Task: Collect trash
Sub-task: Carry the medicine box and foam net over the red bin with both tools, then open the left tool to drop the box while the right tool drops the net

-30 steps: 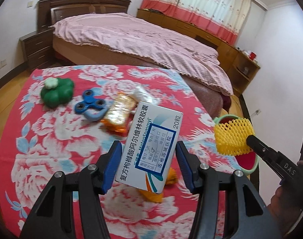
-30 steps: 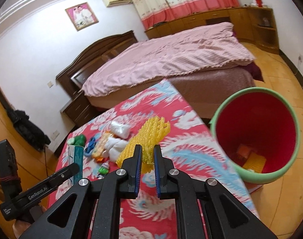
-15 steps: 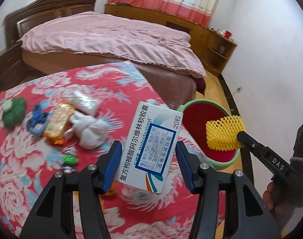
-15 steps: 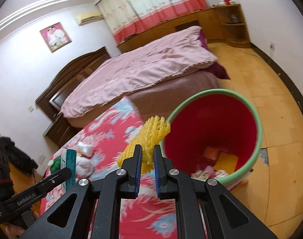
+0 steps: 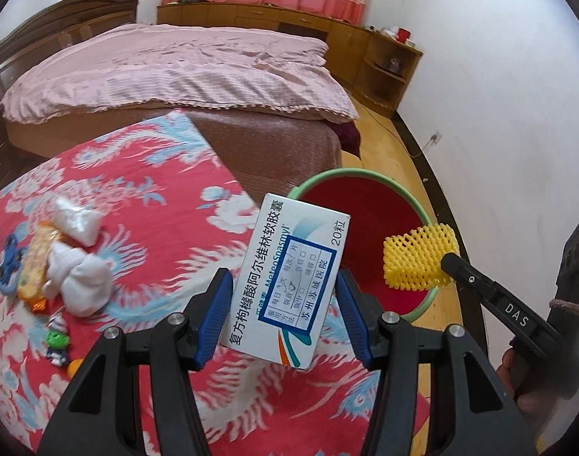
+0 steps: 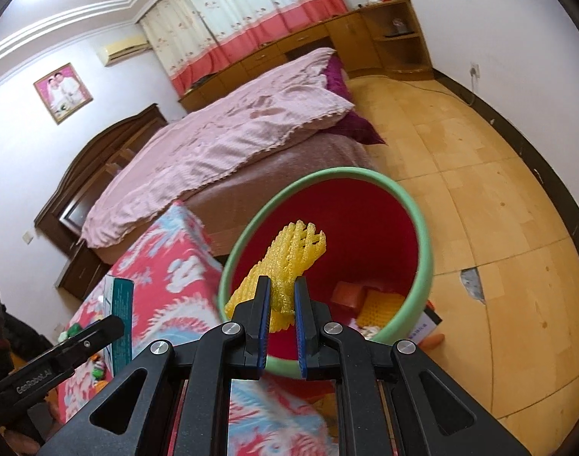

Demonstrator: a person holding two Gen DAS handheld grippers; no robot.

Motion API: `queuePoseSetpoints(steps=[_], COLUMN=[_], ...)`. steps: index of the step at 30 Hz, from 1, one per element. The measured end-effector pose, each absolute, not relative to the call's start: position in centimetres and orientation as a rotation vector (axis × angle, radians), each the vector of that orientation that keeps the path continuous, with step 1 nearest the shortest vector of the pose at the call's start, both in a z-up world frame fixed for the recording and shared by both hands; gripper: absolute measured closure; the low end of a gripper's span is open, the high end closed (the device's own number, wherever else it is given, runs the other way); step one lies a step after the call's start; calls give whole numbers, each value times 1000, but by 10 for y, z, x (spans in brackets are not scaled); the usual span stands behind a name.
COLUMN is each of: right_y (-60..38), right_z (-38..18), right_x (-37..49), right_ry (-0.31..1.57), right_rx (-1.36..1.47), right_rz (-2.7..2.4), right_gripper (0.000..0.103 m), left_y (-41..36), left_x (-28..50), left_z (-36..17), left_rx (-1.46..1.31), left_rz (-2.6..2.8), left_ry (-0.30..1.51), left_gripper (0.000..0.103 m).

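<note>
My left gripper (image 5: 283, 300) is shut on a white medicine box (image 5: 289, 285) and holds it above the table's right edge, next to the red bin with a green rim (image 5: 359, 178). My right gripper (image 6: 281, 296) is shut on a yellow foam net (image 6: 289, 262) and holds it over the mouth of the bin (image 6: 426, 250). In the left wrist view the net (image 5: 418, 262) hangs over the bin's right rim. The box edge shows in the right wrist view (image 6: 120, 323). Trash lies at the bin's bottom.
On the red floral tablecloth (image 5: 137, 205) lie white crumpled tissues (image 5: 76, 277), a plastic wrapper (image 5: 74, 220), an orange snack packet (image 5: 34, 262), a blue spinner (image 5: 8, 258) and small toys (image 5: 57, 342). A pink bed (image 5: 175, 76) stands behind. Wooden floor lies right of the bin.
Both grippers have swung right with their loads, from over the table toward the bin. The yellow net has moved from beside the bin to over its mouth.
</note>
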State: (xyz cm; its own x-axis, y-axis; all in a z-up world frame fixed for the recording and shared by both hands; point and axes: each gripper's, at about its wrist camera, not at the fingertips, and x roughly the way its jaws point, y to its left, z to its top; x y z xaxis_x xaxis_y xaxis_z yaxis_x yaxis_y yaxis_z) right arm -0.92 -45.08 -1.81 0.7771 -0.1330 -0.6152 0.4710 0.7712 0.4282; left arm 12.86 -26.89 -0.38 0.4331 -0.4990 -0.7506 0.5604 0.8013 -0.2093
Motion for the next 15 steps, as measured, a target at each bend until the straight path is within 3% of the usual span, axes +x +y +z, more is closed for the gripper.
queuePoseSetpoints(steps=[15], right_y=[-476], right_z=[-34], right_x=[-13], right_ry=[619], right_rx=[607], right_rz=[-414], right_gripper=[88], left_y=[-329], left_x=[137], left_z=[-28], left_rx=[145], left_rz=[-732], left_ry=[932], left_gripper=[47])
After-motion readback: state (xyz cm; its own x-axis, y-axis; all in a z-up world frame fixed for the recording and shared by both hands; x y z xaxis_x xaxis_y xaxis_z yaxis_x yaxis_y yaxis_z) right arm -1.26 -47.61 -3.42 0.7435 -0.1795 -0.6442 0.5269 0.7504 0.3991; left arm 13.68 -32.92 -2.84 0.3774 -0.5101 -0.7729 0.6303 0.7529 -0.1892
